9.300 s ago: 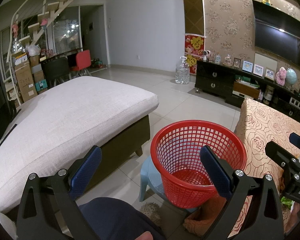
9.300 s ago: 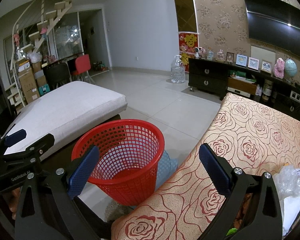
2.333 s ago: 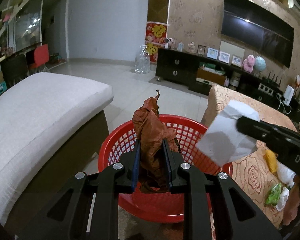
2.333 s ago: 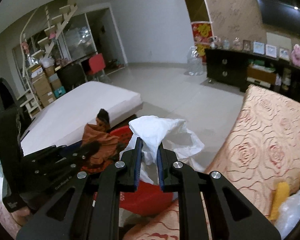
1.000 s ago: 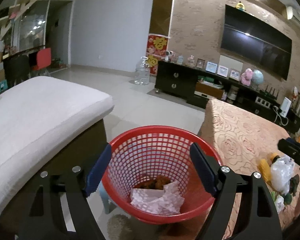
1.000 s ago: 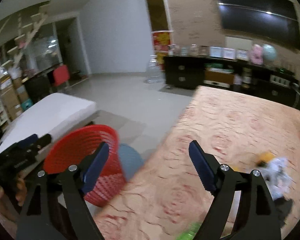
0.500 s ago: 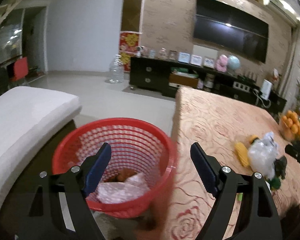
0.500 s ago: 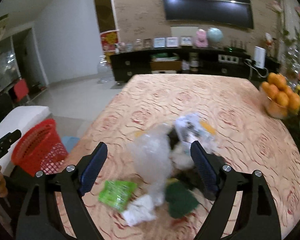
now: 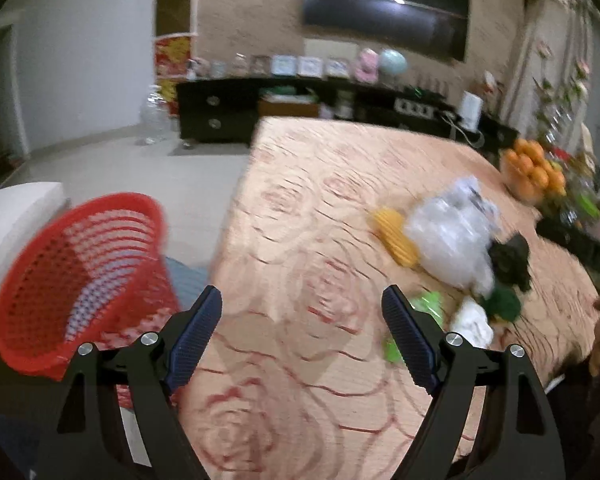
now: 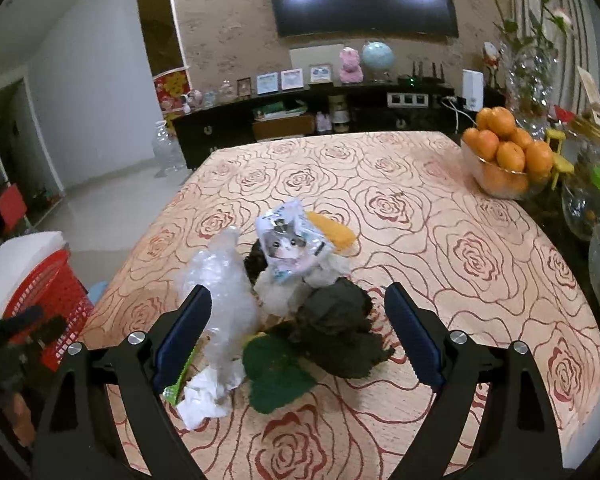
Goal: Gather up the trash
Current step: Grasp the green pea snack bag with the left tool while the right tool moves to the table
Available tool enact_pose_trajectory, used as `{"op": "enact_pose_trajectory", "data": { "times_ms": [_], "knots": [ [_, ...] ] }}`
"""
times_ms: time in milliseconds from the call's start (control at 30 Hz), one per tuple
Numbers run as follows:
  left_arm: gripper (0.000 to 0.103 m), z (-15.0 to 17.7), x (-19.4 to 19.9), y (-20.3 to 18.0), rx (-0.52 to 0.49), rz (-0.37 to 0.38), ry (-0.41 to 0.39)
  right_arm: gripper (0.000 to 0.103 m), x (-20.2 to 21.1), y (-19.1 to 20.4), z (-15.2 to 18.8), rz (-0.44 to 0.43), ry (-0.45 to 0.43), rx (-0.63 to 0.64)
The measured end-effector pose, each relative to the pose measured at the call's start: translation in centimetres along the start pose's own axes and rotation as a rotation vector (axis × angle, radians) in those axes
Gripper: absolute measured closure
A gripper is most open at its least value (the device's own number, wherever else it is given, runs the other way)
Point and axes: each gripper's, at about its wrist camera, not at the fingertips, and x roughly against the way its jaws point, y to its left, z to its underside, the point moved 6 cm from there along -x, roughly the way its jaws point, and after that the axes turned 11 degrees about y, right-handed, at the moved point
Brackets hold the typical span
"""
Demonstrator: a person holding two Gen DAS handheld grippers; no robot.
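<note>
Red basket beside table; glass bowl holds oranges.

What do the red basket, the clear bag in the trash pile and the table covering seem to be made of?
Red basket: looks like moulded plastic, given its uniform colour and open grid walls. Clear bag: thin plastic film, translucent, crinkled, with glints. Table covering: probably woven fabric or a coated cloth, matte peach with a red rose outline; the pictures leave open which.

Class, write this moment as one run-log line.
left gripper: open, empty | right gripper: open, over trash pile | red basket: beside table
</note>
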Motion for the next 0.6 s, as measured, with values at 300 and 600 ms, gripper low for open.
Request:
{"op": "enact_pose_trajectory", "data": {
  "times_ms": [300, 600],
  "knots": [
    [0.024, 0.5, -4.5, -6.2, -0.111, 0.082, 0.104, 0.018, -0.4, -0.9, 0.2, -0.023, 0.015, -0.028],
    [0.031, 1.0, -8.1, -7.8, -0.109, 0.118, 0.195, 0.018, -1.1, -1.1, 0.3, -0.04, 0.029, -0.034]
  ]
}}
